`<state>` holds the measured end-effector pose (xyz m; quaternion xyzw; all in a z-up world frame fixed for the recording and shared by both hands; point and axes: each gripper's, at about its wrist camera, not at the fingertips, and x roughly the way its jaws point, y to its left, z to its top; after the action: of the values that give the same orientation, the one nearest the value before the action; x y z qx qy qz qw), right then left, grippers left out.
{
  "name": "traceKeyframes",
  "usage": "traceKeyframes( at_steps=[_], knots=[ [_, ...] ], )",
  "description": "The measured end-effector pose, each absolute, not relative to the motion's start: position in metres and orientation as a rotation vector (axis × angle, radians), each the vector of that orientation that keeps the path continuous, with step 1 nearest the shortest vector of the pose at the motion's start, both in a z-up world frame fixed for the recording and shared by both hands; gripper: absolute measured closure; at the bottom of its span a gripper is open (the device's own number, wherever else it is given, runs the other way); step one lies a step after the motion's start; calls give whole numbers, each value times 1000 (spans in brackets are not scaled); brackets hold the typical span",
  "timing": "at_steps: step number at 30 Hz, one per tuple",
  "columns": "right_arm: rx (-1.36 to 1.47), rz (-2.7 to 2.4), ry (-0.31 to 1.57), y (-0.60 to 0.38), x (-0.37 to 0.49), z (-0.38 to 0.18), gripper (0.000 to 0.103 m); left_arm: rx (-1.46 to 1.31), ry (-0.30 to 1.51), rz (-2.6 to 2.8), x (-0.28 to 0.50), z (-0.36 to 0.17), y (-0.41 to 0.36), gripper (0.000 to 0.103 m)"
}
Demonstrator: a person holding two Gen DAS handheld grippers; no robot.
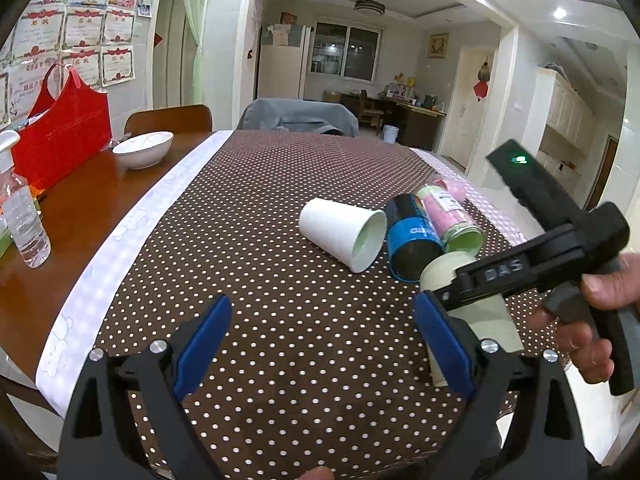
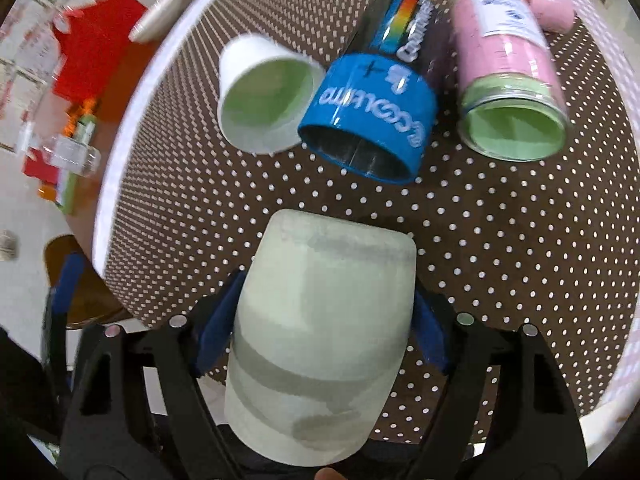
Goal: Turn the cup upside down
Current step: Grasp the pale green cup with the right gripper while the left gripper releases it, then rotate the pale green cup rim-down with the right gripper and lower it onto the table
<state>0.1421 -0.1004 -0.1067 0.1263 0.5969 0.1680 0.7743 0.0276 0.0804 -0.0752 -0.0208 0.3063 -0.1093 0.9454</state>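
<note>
Frosted pale-green plastic cup (image 2: 320, 332) is clenched in the right gripper (image 2: 320, 332) jaws above the dotted worktop (image 2: 500, 248), near the blue can (image 2: 372, 120), mid-flip I judge; next, set it rim-down; left gripper (image 1: 324, 344) jaws released.

I read "DAS" in pale letters on the black body of the right gripper (image 1: 436, 300), seen from my left camera. The blue cup (image 2: 370, 114) carries white lettering and a plus sign, upside down and too blurred for me to spell out. The pink tube (image 2: 508, 40) has a white label with blue print I cannot read
</note>
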Motion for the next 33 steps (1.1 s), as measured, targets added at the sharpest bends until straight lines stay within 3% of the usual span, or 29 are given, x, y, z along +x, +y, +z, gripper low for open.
traceKeyframes(
  at_steps=[12,23,33],
  knots=[
    [341,420,925,-152,99,-82,27,-14,612,-202,25,-58,65,12],
    [89,319,505,-132,65,-64,27,-2,601,-205,21,-46,46,12],
    [-24,236,451,-118,75,-89,27,-35,588,-168,17,-44,52,12]
  ],
)
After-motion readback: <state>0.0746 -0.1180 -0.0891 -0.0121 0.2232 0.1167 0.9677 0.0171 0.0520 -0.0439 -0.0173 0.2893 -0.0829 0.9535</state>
